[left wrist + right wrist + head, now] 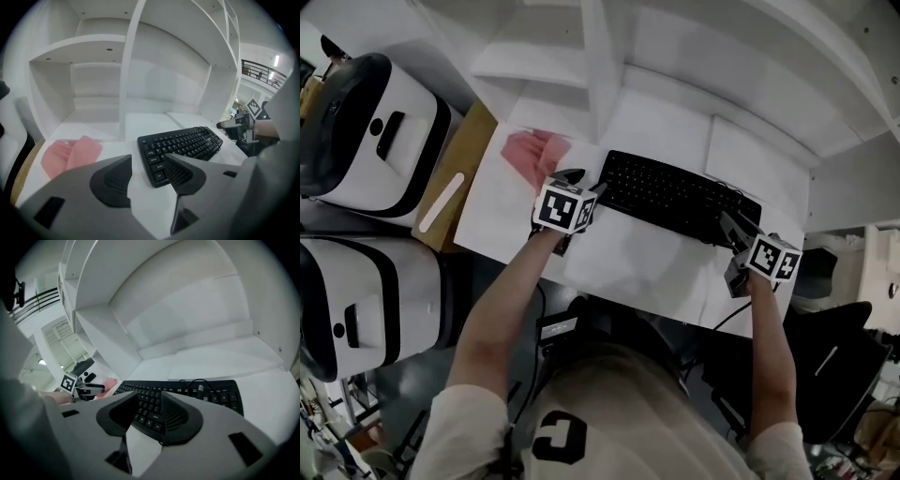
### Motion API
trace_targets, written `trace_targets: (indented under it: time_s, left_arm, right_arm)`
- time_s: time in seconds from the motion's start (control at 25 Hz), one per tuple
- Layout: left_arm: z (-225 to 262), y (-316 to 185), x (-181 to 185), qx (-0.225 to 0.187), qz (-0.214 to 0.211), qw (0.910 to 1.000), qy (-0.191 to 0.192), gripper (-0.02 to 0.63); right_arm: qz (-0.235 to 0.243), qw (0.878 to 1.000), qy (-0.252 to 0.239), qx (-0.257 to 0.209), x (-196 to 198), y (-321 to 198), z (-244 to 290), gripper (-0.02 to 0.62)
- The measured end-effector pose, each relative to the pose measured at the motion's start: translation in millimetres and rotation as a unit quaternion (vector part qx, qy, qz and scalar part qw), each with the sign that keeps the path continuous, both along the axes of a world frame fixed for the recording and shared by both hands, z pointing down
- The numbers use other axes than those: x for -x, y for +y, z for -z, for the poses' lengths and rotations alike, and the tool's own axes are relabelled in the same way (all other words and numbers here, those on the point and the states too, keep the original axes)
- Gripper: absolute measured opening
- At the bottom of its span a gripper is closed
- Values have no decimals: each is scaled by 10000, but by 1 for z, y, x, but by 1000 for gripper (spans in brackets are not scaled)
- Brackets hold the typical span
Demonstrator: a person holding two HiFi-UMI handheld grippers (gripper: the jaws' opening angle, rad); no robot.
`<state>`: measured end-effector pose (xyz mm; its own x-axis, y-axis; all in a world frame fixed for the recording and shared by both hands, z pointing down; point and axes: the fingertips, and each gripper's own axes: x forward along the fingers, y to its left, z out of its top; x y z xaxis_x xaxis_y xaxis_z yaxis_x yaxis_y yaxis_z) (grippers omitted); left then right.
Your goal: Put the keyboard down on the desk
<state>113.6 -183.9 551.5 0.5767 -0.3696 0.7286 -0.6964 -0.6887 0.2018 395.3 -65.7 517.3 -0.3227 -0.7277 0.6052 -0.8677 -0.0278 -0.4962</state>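
Note:
A black keyboard (675, 195) lies flat on the white desk (628, 267), slanting from upper left to lower right. Its cable with the USB plug (201, 388) rests coiled on the keys. My left gripper (584, 182) hovers just off the keyboard's left end, jaws apart with nothing between them. My right gripper (729, 225) hangs over the right end, jaws a little apart and empty. In the left gripper view the left gripper (147, 164) frames bare desk beside the keyboard (180, 143). In the right gripper view the right gripper (150, 399) shows only the keyboard (225, 397) behind the gap.
A pink cloth (534, 155) lies on the desk left of the keyboard. White shelves (581, 56) rise behind the desk. A cardboard box (455, 178) and two white-and-black machines (366, 131) stand at the left. Dark furniture (834, 347) sits right of the desk.

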Motion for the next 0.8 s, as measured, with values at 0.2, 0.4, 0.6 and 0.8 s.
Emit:
trace_targets:
  time_s: [0.2, 0.4, 0.6, 0.8]
  left_arm:
    - [6, 4, 21, 1, 84, 9998, 197, 222]
    - [14, 11, 33, 4, 142, 9989, 450, 197]
    - [19, 22, 38, -44, 150, 9986, 497, 132]
    - [33, 41, 37, -129, -32, 9978, 651, 12]
  right_arm:
    - [63, 10000, 18, 46, 26, -12, 2, 94]
    - [73, 10000, 11, -60, 45, -15, 11, 47]
    - [275, 9991, 295, -138, 66, -12, 21, 25]
    - [368, 9989, 191, -238, 94, 3, 39, 23]
